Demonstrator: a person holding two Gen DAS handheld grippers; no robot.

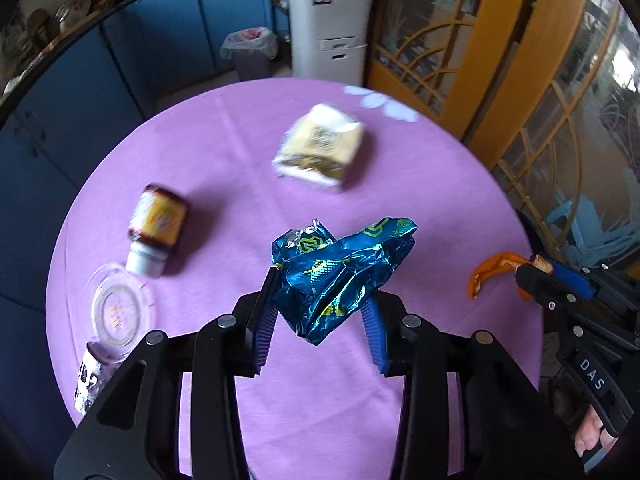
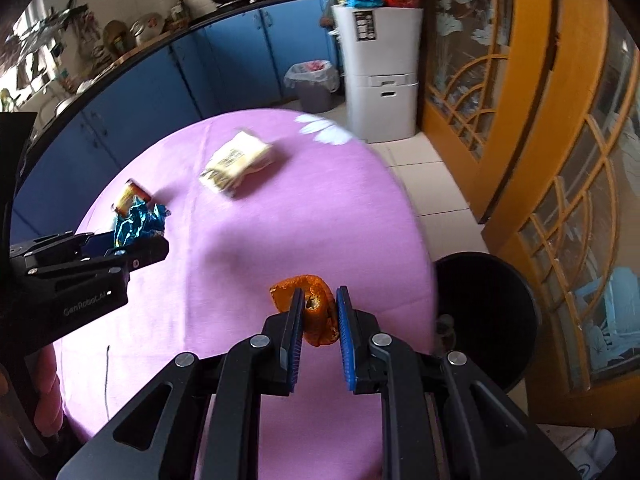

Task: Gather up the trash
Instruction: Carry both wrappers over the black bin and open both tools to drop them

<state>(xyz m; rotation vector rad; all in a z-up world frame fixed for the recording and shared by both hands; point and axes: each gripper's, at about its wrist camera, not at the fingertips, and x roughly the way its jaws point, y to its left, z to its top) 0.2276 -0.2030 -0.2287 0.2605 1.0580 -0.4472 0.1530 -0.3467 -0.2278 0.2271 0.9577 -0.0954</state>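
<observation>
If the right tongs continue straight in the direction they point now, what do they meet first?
Probably the purple tablecloth just beyond the orange peel that the right tongs hold; nothing else lies close ahead, though depth is unclear.

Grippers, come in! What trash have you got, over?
Left gripper shut on blue foil wrapper. Right gripper shut on orange peel. Black bin beside table, right. Nothing blocking.

Open cloth mid-table; bottle (image 1: 158, 227) and packet (image 1: 319, 148) (far side) obstruct.
</observation>
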